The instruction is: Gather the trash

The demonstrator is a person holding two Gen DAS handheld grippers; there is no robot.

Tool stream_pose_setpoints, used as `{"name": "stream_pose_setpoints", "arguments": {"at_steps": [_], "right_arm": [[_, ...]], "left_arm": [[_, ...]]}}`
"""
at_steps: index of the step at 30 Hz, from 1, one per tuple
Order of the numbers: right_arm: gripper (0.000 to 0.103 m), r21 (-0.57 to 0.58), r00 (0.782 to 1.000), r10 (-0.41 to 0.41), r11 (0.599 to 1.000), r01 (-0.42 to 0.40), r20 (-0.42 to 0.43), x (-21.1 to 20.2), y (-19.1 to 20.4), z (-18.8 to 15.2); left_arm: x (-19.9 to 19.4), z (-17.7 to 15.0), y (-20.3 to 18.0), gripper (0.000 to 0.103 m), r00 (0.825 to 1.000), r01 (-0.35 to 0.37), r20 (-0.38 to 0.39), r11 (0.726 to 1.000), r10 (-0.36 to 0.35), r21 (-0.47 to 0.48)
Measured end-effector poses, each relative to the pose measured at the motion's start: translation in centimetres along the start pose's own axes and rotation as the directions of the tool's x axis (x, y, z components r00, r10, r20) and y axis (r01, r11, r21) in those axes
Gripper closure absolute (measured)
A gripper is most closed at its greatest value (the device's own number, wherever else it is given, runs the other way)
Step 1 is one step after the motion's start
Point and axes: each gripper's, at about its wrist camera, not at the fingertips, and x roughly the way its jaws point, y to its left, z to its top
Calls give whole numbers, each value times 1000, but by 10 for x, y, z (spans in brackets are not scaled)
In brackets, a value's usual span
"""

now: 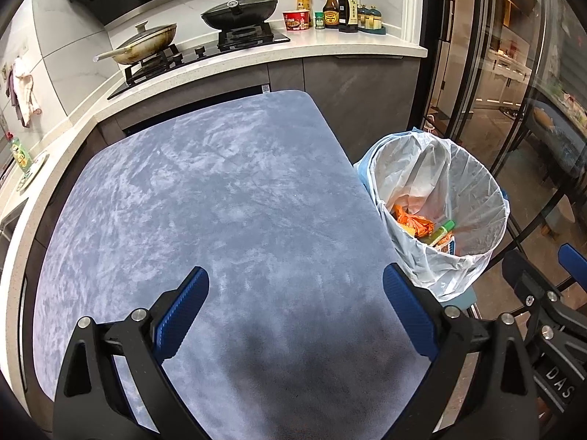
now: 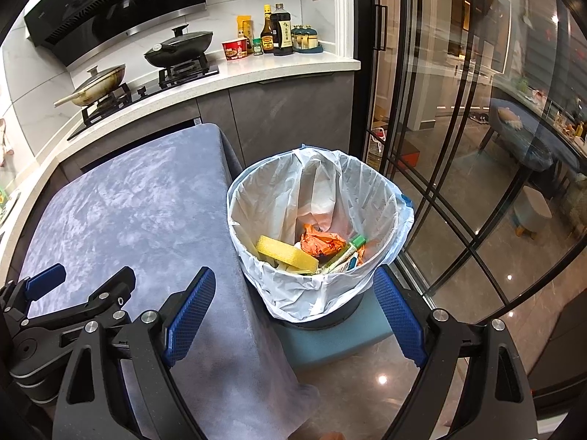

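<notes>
gaping wide, both grippers' fingers (image 1: 183, 308) (image 2: 398, 315) empty.

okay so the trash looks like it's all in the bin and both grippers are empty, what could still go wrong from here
1. The bin stands on a small blue stool beside the table; a nudge from the open right gripper could tip it.
2. The loose bag liner might snag on a finger of that gripper.
3. The left gripper and right gripper sit close together and could collide.
</notes>
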Motion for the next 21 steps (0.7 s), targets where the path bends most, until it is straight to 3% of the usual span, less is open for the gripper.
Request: {"name": "stream_pose_setpoints", "arguments": {"at_steps": [21], "right_arm": [[18, 1, 1000, -7, 1000, 7, 5, 2, -1, -4]], "left_arm": [[1, -3, 1, 12, 1000, 6, -1, 1000, -6, -12]]}}
